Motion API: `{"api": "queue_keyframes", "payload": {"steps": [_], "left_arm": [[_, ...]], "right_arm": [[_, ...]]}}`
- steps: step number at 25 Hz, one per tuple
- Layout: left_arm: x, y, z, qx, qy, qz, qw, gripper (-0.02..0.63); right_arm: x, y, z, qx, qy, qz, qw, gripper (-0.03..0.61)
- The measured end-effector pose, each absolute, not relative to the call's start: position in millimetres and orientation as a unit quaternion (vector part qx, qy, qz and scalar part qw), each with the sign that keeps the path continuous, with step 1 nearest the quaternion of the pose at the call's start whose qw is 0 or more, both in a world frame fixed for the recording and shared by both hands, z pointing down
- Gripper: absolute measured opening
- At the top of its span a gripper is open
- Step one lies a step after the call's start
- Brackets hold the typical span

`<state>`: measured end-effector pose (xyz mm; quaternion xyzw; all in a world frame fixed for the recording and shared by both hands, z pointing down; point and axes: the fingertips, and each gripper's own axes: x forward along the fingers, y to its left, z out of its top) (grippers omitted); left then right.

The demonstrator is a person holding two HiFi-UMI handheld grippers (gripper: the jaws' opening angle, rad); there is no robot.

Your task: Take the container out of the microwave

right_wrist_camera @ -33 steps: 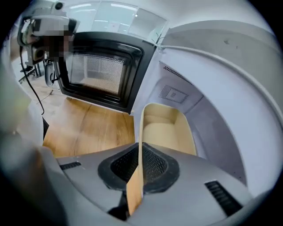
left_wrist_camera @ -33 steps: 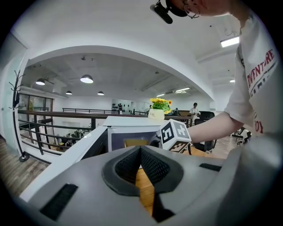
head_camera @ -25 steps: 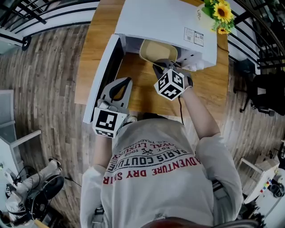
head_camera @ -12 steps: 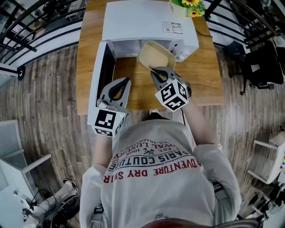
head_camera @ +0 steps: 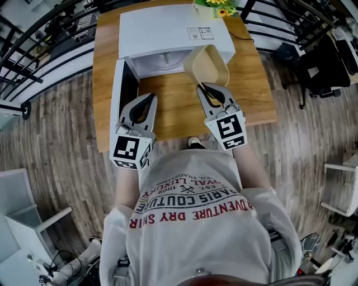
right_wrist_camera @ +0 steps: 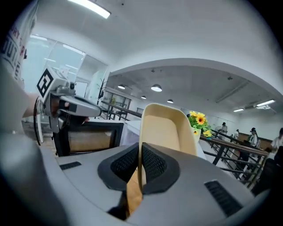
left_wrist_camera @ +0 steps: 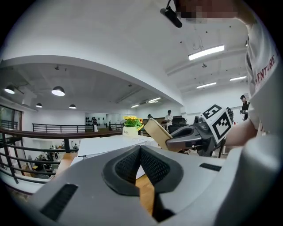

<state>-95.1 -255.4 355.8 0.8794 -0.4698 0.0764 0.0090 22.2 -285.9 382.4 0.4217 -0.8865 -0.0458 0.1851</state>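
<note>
Container [head_camera: 206,64] clear of the microwave [head_camera: 168,28], held by the right tool [head_camera: 211,92]

The right tool is clamped on the near rim of the container, which stands on edge just beyond its tips, above the desk [head_camera: 251,84]. It looks light, thin-walled, stiff and empty, so the rim is a good hold, though it may swing. A second ago it lay flat at the microwave mouth. The left tool [head_camera: 146,99], to its left, is closed on nothing.

A rectangular light-brown wooden tabletop [head_camera: 251,84] stands on a grey-brown plank floor [head_camera: 56,128]. A white box-shaped microwave [head_camera: 162,28] sits on its far half, door [head_camera: 119,92] swung open leftward. Behind the microwave's right corner stands a small pot of yellow flowers [head_camera: 215,6].
</note>
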Motion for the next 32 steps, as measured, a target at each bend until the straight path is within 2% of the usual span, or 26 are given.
{"api": "queue_keyframes", "payload": {"steps": [7,15,32], "left_arm": [[-93.1,-257.5,345.8,0.876,-0.477,0.07,-0.003,0.014],[-95.0,-259.4,340.5,0.868,-0.491,0.068,-0.01,0.014],[-98.0,-269.5,336.5,0.855,-0.515,0.059,-0.01,0.014]], "right_arm": [[44.6,-285.3,357.7,0.457,-0.881,-0.038,0.112,0.038],[47.9,-286.9,346.0,0.461,-0.884,-0.038,0.072,0.034],[38.7,-296.7,355.6,0.435,-0.896,-0.035,0.082,0.032]]}}
